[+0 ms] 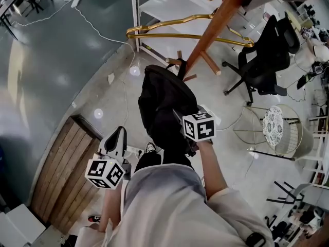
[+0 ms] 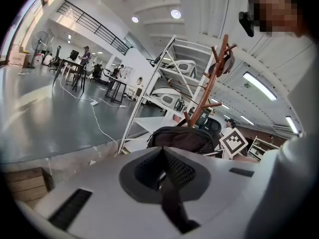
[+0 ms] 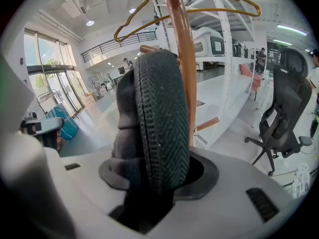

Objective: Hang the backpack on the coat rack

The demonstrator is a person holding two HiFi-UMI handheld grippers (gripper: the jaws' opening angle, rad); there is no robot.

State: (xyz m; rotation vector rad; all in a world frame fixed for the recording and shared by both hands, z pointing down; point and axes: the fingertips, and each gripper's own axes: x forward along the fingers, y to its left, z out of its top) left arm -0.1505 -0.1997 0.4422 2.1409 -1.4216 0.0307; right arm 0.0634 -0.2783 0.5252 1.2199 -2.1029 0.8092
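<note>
A black backpack (image 1: 162, 107) hangs in the air by the foot of the brown wooden coat rack (image 1: 216, 24), below its lowest pegs. My right gripper (image 1: 193, 138), under its marker cube, is shut on the backpack's thick woven strap (image 3: 159, 118), which fills the jaws in the right gripper view; the rack's pole (image 3: 183, 59) rises just behind it. My left gripper (image 1: 115, 138) is off to the left, apart from the bag, its dark pads together with nothing between them. From the left gripper (image 2: 167, 166) view, the backpack (image 2: 182, 138) and the rack (image 2: 212, 83) lie ahead.
A gold clothes hanger (image 1: 180, 32) hangs on the rack in front of a white shelf unit (image 1: 169, 9). A black office chair (image 1: 267, 55) and a round wire table (image 1: 275, 127) stand to the right. A wooden pallet (image 1: 67, 163) lies on the left, and a white cable (image 1: 103, 35) crosses the floor.
</note>
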